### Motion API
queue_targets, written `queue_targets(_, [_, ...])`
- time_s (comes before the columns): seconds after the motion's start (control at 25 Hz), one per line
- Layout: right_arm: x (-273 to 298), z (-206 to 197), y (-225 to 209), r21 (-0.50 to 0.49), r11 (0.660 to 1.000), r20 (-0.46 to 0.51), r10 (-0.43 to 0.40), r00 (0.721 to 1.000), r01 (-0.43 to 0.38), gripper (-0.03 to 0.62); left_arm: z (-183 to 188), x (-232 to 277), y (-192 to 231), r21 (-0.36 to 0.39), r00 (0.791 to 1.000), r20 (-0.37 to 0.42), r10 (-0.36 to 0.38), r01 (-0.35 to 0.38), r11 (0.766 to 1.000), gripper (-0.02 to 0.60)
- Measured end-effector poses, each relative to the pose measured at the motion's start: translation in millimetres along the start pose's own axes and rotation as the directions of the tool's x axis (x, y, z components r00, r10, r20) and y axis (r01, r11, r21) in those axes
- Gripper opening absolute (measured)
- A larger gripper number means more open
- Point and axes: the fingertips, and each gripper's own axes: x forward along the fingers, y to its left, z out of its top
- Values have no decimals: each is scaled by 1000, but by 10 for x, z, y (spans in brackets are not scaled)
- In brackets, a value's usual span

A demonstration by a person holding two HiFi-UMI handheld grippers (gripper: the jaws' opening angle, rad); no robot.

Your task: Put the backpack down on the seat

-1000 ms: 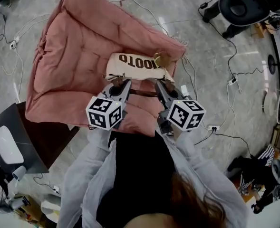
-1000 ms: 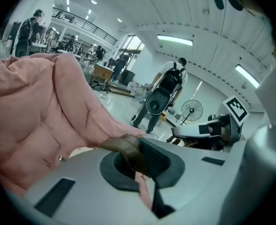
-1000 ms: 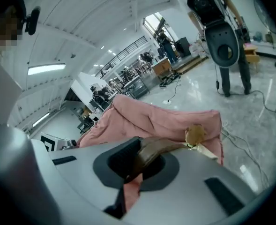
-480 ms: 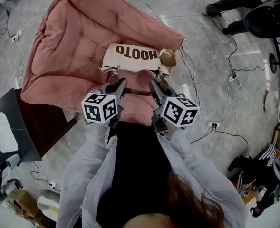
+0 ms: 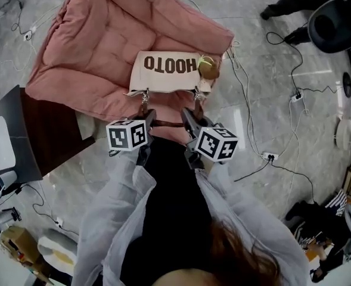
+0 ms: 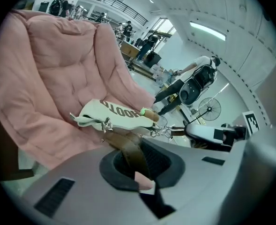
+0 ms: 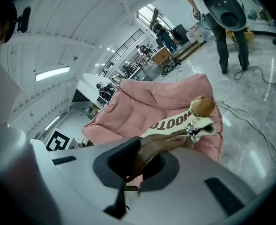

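Observation:
A cream backpack (image 5: 163, 70) lettered HOOTO lies across the front right part of the pink cushioned seat (image 5: 98, 40), with a brown plush toy (image 5: 208, 68) at its right end. Two brown straps run from it toward me. My left gripper (image 5: 146, 115) is shut on the left strap (image 6: 130, 151), and my right gripper (image 5: 189, 117) is shut on the right strap (image 7: 162, 146). Both grippers hang just in front of the seat's front edge, close to the person's body. The left gripper view shows the backpack (image 6: 114, 114) on the cushion (image 6: 48, 69). In the right gripper view the backpack (image 7: 173, 123) and toy (image 7: 202, 106) show too.
A dark side table (image 5: 41, 136) stands at the left, beside the seat. Cables (image 5: 247, 118) and a power strip (image 5: 268, 157) lie on the marble floor to the right. A black office chair (image 5: 337, 22) and a person's legs (image 5: 288, 2) are at the far right.
Both grippers have drawn back toward the person's body with the straps still in them. The backpack now lies nearer the seat's front right edge, and the straps stretch longer.

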Motion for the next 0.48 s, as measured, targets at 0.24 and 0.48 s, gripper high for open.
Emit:
queue_targets(0.24, [-62, -517, -125, 3, 1000, -59, -7, 998, 7, 9, -452, -28, 137, -54, 1000, -20, 14, -15, 998, 15])
queue_targets(0.48, [-142, -1027, -246, -48, 998, -127, -41, 991, 35, 9, -963, -30, 269, -121, 999, -41, 17, -22, 992, 15])
